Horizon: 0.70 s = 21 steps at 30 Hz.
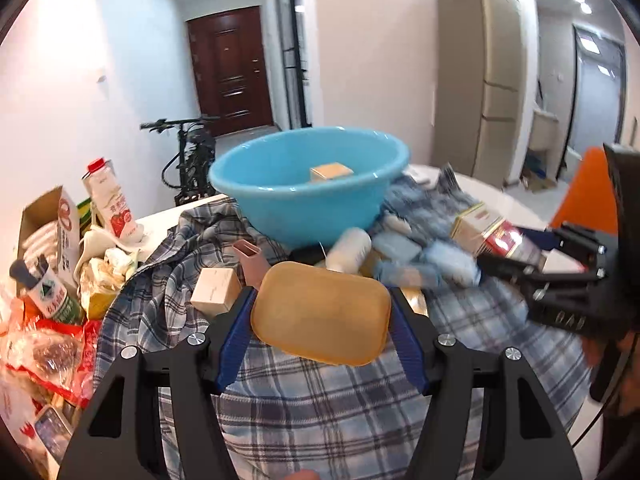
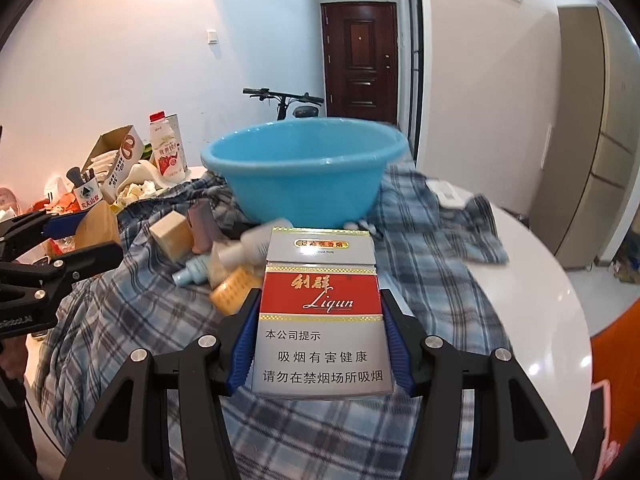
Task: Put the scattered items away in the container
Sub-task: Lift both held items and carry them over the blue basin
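A blue plastic basin (image 1: 308, 184) (image 2: 308, 176) stands on a plaid cloth (image 1: 320, 408) (image 2: 432, 240), with a small tan box (image 1: 331, 171) inside. My left gripper (image 1: 320, 312) is shut on a tan rounded soap dish (image 1: 320, 314), held above the cloth in front of the basin. My right gripper (image 2: 320, 320) is shut on a red and white cigarette pack (image 2: 320, 316), also in front of the basin; it shows at the right in the left wrist view (image 1: 496, 236). A tan cube (image 1: 216, 290), a white bottle (image 1: 350, 250) and blue packets (image 1: 400, 248) lie scattered between.
Clutter sits at the left: a milk bottle (image 1: 114, 204), an open carton (image 1: 48, 224), a water bottle (image 1: 48, 292) and snack bags (image 1: 44, 356). The round white table (image 2: 532, 280) shows at the right. A bicycle (image 2: 284, 100) stands behind.
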Each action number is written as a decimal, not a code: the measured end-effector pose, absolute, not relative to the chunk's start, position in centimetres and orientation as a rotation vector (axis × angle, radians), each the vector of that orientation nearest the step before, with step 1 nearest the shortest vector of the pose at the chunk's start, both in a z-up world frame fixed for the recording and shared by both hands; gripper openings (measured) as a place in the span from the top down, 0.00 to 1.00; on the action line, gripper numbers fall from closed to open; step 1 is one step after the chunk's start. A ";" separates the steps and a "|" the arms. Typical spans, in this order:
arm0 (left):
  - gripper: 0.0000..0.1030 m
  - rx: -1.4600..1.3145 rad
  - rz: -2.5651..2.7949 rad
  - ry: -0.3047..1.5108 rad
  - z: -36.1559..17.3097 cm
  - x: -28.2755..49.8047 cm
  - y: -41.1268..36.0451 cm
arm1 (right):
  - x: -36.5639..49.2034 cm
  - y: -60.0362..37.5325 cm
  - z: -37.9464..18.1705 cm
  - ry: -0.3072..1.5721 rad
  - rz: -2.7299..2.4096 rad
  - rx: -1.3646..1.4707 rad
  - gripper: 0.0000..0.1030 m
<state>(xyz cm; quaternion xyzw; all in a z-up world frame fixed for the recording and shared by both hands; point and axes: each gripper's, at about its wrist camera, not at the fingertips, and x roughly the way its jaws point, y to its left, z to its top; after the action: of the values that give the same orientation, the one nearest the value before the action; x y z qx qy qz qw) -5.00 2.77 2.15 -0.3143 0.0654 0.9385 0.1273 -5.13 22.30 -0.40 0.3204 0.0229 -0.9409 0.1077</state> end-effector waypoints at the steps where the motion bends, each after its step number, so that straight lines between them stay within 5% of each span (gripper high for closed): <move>1: 0.39 -0.907 2.738 0.168 2.2 -5.2 2.6 | -5.4 21.9 0.0 0.078 -2.770 0.930 0.43; 21: 0.39 -0.902 2.852 -0.020 5.7 -12.0 -0.9 | -13.4 16.4 6.2 0.208 -2.773 0.759 0.43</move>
<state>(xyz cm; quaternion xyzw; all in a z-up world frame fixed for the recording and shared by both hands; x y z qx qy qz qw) -11.97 -0.88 5.71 -0.3006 -0.0068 0.9508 0.0749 -13.36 16.44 6.21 0.2611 0.0714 -0.9540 0.1290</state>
